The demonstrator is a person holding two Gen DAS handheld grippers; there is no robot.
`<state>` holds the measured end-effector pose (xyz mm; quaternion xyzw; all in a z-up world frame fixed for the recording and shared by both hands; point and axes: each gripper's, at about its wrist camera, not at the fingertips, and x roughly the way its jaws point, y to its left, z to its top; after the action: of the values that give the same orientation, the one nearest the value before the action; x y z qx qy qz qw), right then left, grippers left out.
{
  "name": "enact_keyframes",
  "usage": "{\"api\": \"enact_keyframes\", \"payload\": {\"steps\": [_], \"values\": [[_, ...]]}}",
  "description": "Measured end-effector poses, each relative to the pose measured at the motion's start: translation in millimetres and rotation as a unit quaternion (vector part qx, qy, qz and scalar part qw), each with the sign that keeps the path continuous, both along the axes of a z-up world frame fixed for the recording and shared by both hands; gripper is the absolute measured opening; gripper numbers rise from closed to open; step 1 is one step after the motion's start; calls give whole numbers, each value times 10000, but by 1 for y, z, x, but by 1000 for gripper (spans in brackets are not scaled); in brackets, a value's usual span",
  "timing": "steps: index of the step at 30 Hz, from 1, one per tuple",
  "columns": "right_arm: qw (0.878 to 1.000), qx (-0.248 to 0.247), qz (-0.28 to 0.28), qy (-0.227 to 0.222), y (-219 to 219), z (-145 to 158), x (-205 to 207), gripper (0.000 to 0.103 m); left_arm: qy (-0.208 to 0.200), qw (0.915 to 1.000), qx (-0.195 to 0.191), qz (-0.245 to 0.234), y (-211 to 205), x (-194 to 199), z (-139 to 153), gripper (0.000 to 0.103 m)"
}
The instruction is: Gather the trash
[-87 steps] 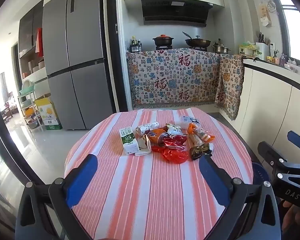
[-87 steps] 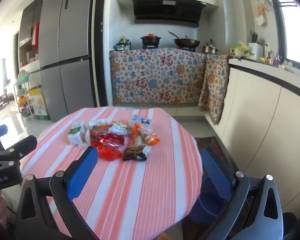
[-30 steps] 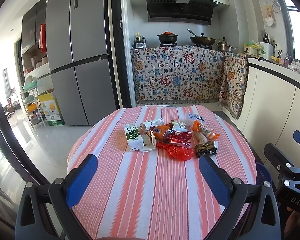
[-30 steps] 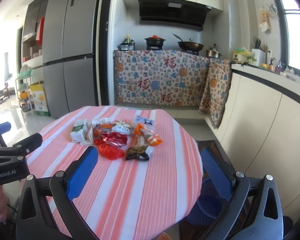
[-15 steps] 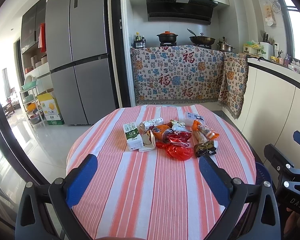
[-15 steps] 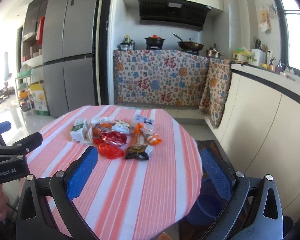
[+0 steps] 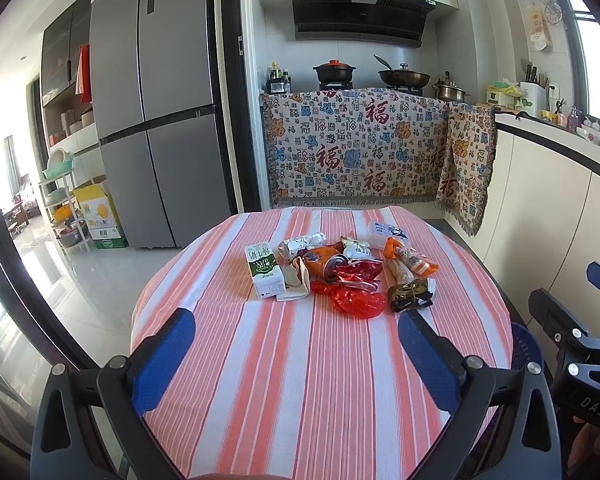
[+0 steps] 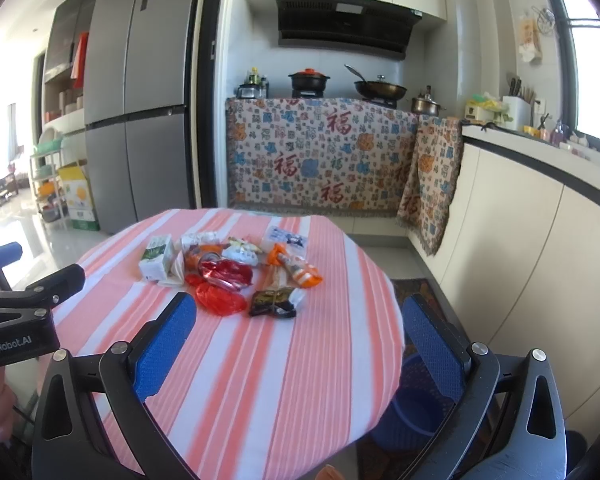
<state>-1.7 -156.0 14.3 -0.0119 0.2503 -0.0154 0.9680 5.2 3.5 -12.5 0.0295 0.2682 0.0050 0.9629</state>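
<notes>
The round desk (image 7: 284, 380) under its striped cloth fills the middle of the kitchen, and the trash pile (image 7: 340, 272) sits bunched on its far half, at twelve o'clock from both tools and well apart from them. The pile runs crosswise, nine to three: the milk carton (image 7: 263, 270) marks its nine o'clock end, the red plastic wrapper (image 7: 356, 300) lies nearest the person, and the dark snack packet (image 7: 410, 295) sits toward three o'clock. A blue bin (image 8: 404, 412) stands on the floor just beside the desk's edge at about four o'clock, partly hidden by the cloth.

The left tool (image 7: 296, 356) is spread wide with nothing between its fingers, and the pile centres in its gap. The right tool (image 8: 300, 344) is equally wide open and holds nothing; from it the pile lies slightly toward eleven o'clock. Neither looks clearly nearer, though I would judge the right hand suits the dark packet and the bin.

Against the frames from nearly three seconds back, both views have lifted and pulled away a little, so more bare cloth shows ahead of the fingers. The trash itself has not shifted.
</notes>
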Motion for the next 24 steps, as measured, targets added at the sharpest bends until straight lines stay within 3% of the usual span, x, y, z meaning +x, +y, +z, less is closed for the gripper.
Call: {"api": "enact_keyframes", "payload": {"steps": [24], "values": [[10000,-9,4,28,-4,-6,-1,103,31,10000,-3,3,-2,1,-2,103]]}}
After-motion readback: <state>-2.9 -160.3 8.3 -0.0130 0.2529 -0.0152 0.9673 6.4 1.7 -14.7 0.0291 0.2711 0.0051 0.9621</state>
